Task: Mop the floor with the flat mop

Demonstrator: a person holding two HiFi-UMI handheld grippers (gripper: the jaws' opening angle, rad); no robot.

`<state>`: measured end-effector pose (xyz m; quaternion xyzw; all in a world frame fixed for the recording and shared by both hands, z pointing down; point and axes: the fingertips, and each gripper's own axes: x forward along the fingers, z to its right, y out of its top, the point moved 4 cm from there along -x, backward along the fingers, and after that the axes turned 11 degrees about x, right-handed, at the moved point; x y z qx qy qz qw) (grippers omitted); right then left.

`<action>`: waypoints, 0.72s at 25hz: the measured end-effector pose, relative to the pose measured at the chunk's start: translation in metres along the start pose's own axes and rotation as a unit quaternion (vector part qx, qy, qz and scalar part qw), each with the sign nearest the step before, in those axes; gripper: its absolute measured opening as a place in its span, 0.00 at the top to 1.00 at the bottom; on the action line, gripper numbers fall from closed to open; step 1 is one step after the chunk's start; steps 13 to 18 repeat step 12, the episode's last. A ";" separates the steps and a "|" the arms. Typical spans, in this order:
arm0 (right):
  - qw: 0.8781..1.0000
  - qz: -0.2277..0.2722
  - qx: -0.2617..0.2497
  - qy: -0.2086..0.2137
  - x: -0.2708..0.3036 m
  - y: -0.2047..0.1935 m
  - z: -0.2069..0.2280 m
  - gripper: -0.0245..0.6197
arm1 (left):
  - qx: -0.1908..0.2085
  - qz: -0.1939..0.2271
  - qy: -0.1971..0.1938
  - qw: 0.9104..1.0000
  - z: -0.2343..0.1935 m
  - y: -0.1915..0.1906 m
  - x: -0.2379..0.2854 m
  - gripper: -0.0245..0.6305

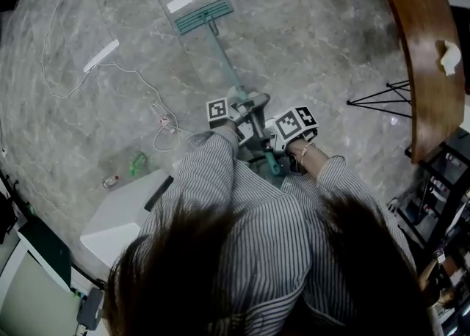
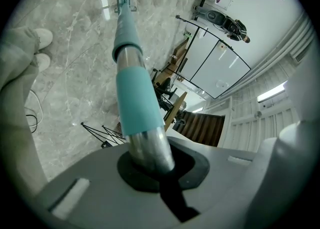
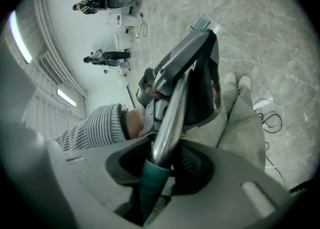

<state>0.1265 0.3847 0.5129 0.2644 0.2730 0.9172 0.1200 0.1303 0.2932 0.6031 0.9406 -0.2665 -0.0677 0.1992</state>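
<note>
While both claws are clamped on the handle (image 3: 172,108) of the flat mop (image 1: 220,48), the step in hand seems to be a stroke over the floor (image 1: 308,41). The mop head (image 1: 204,16) lies flat on the grey stone, far in front of the person, and I take it as the reference for all places. The left gripper (image 2: 155,170) is closed around the bare metal tube, with the teal sleeve (image 2: 136,103) on the side toward the mop head, so it is the grip nearer to the mop head. The right gripper (image 3: 159,173) is closed around the tube where a teal end piece begins; it is the grip farther from the mop head, close to the person's body. A white cable (image 1: 158,118) lies on the floor well apart from the mop head, to its left and nearer to the person. A wooden table top (image 1: 422,56) on thin black legs stands well to the right of the mop head. To do the stroke well, I think the mop head should be held flat, with both long edges on the stone, the nearer claw guiding the direction and the farther one giving the push. The path should avoid the cable, because the pad could catch and drag it. The smooth metal may turn inside the jaws, so a firm hold is needed.
</note>
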 end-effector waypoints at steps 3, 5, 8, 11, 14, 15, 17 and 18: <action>1.000 0.003 0.001 0.001 0.001 -0.001 0.000 0.78 | 0.001 -0.001 0.003 1.000 -0.001 -0.001 -0.001 0.96; 1.000 0.004 0.001 0.002 0.001 -0.002 0.000 0.78 | 0.001 -0.002 0.003 1.000 -0.001 -0.001 -0.002 0.95; 1.000 0.005 0.001 0.004 0.002 -0.002 0.000 0.78 | -0.001 0.000 -0.002 1.000 -0.001 -0.001 -0.003 0.96; 1.000 0.007 0.001 0.006 0.002 -0.002 0.000 0.78 | -0.006 0.002 -0.007 1.000 -0.001 -0.001 -0.002 0.96; 1.000 0.008 0.001 0.006 0.002 -0.002 0.000 0.78 | -0.007 0.003 -0.008 1.000 -0.001 -0.001 -0.002 0.96; 1.000 0.008 0.001 0.006 0.002 -0.002 0.000 0.78 | -0.007 0.003 -0.008 1.000 -0.001 -0.001 -0.002 0.96; 1.000 0.008 0.001 0.006 0.002 -0.002 0.000 0.78 | -0.007 0.003 -0.008 1.000 -0.001 -0.001 -0.002 0.96; 1.000 0.008 0.001 0.006 0.002 -0.002 0.000 0.78 | -0.007 0.003 -0.008 1.000 -0.001 -0.001 -0.002 0.96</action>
